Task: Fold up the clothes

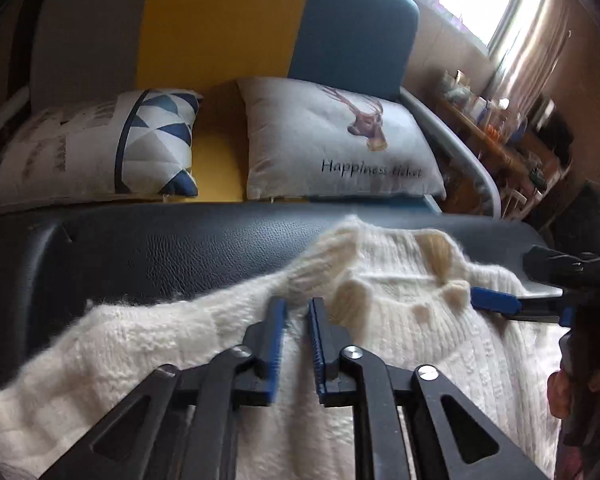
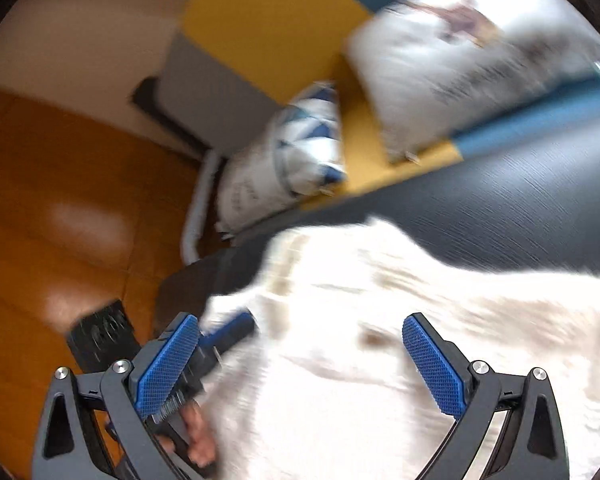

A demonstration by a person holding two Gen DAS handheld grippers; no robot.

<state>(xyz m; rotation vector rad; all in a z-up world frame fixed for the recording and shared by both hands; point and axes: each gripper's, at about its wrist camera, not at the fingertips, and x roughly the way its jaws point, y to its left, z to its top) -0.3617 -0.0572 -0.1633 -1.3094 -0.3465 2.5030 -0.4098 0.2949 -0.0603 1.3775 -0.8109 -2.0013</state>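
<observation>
A fluffy white knitted sweater (image 1: 400, 320) lies spread over a black leather surface (image 1: 180, 248), its collar toward the far edge. My left gripper (image 1: 297, 310) rests low on the sweater's left shoulder, its blue pads nearly together with a ridge of knit pinched between them. In the blurred right wrist view that left gripper (image 2: 234, 330) sits at the sweater's (image 2: 380, 360) left edge with fabric over its finger. My right gripper (image 2: 302, 360) hovers above the sweater with its jaws spread wide and nothing in them. From the left wrist view the right gripper (image 1: 500, 278) reaches in at the sweater's right shoulder.
Behind the leather surface a sofa (image 1: 220, 20) in grey, yellow and blue holds a triangle-patterned pillow (image 1: 100, 144) and a deer-print pillow (image 1: 340, 140). A cluttered wooden shelf (image 1: 500, 140) stands to the right below a window. Orange wooden floor (image 2: 60, 200) and a black object (image 2: 100, 336) lie left.
</observation>
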